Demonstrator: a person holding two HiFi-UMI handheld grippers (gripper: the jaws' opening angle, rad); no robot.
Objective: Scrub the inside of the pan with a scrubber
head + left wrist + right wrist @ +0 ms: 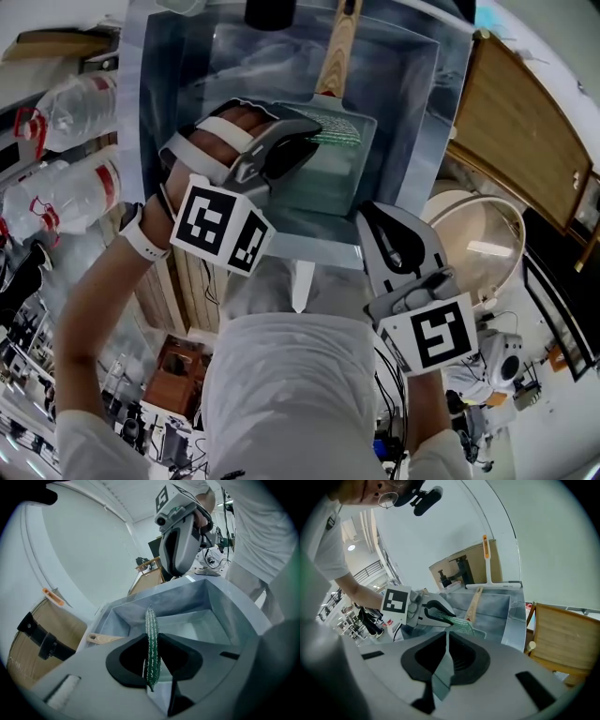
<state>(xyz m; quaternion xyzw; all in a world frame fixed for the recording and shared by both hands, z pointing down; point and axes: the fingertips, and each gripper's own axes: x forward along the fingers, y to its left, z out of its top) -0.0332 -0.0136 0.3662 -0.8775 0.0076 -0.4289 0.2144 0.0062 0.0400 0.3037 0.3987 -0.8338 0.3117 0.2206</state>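
A square grey pan (364,164) with a wooden handle (335,52) lies in the steel sink (436,112). My left gripper (314,141) hovers over the pan's near side, shut on a green glittery scrubber (337,137). In the left gripper view the scrubber (150,620) stands edge-on between the jaws, and the pan handle (103,638) shows to the left. My right gripper (375,218) is outside the sink at its front right edge, shut with nothing in it. The right gripper view shows its closed jaws (446,637), the scrubber (462,625) and the handle (473,603).
Two plastic bottles (66,192) lie left of the sink. A white round tub (478,246) and a wooden cabinet (525,141) stand to the right. A squeegee with an orange grip (486,562) and a cardboard box (464,571) sit behind the sink.
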